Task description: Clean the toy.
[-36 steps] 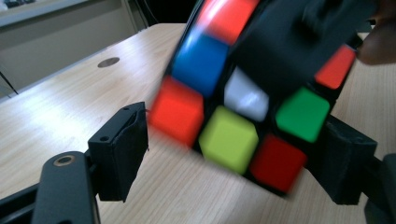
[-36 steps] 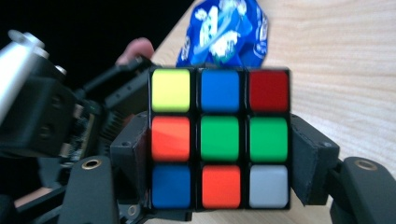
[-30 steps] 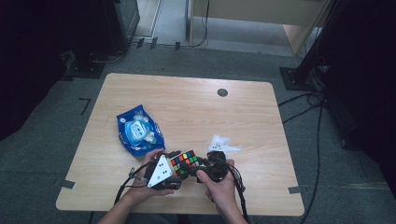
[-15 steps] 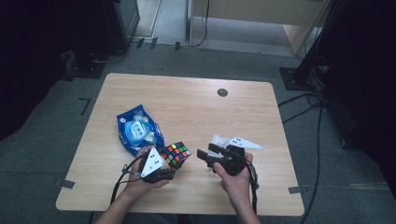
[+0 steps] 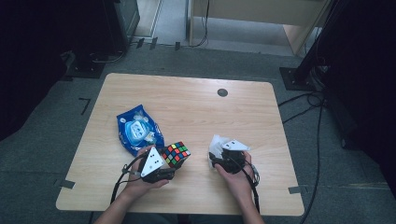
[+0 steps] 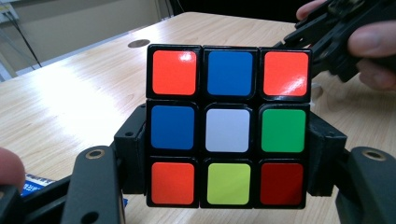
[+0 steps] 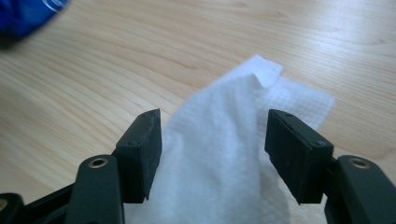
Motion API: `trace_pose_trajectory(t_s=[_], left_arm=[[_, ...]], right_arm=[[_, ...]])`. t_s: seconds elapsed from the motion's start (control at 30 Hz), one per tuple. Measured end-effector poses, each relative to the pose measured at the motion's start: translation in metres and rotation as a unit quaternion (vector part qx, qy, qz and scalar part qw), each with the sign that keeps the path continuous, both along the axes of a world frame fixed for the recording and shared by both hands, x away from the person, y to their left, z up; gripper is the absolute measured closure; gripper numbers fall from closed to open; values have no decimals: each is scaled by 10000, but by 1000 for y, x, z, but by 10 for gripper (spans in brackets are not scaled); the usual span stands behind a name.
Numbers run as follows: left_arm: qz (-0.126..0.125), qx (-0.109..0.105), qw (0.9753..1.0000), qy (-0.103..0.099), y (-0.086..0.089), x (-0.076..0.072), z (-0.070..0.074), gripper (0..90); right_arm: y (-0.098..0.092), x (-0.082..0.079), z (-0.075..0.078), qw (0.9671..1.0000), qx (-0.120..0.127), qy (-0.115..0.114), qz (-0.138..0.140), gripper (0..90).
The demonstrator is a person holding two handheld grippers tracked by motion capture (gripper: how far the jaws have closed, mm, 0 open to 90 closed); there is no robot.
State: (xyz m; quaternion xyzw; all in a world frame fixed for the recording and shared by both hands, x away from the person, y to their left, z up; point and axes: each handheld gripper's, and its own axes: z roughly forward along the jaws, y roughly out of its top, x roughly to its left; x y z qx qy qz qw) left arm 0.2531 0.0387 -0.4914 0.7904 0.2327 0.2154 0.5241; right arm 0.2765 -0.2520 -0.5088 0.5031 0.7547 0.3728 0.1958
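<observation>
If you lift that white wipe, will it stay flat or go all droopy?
Probably droopy: the wipe already lies crumpled and folded between the right gripper's open fingers. It looks thin, so likely very light. Its soft, dimpled surface should grip rather than slip.

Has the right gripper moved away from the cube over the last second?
Yes. In the high view the right gripper has shifted rightward along the near table edge, opening a gap of bare wood to the cube, which the left gripper clamps.

High view overlooks the table (image 5: 196, 107); both gripper views skim it close.
</observation>
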Motion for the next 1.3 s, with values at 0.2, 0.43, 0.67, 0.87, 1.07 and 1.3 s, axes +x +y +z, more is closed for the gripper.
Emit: trace_pose_trajectory(t_s=[0.2,0.43,0.67,0.87,1.07,1.3], left_arm=[[4,-18,10000,11,1,1,0,337],[0,-13,10000,11,0,0,-1,337],[-49,0,10000,17,-3,-1,-1,337],[-172,16,9998,20,-10,-5,-2,337],[-339,-60,9994,1,-15,-11,0,338],[-535,75,9985,-82,-24,-18,-2,338]], right_arm=[[-2,3,-10,9997,-209,63,-69,433],[-10,3,-9,9997,-56,101,-204,813],[-6,-5,7,9989,445,-141,29,880],[13,-23,41,9910,982,-732,547,882],[33,-35,56,9814,1450,-846,928,882],[50,-39,56,9779,1632,-763,1058,883]])
